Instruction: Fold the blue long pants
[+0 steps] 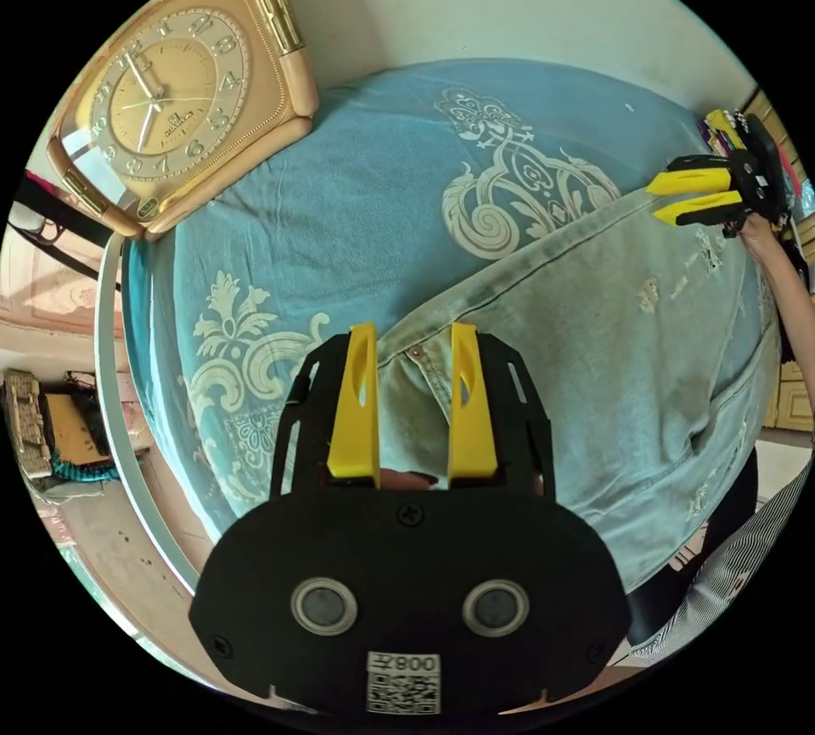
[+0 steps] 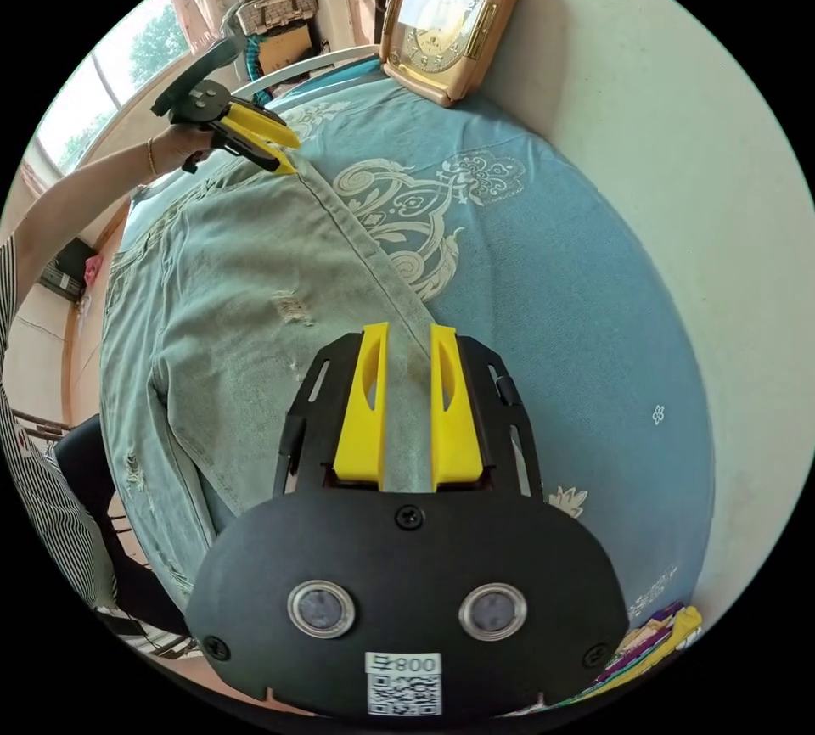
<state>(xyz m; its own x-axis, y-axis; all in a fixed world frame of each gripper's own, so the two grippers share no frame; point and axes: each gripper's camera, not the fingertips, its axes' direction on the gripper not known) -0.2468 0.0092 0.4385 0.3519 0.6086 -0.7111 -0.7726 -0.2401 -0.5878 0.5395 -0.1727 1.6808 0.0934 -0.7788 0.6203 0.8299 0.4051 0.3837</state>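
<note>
Readable marks

We are seeing the hour numerals 1 to 12 on the clock [image 1: 174, 94] dial; its small brand name is staying too blurred for us.

Faded pale-blue pants [image 1: 594, 328] with frayed whitish patches are laid on a blue cloth [image 1: 340, 200] patterned with cream scrollwork; yellow jaws on black grippers; gold-faced clock [image 1: 174, 94].

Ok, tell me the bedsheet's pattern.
Blue sheet with cream floral scrolls, clearest in the right gripper view.
</note>
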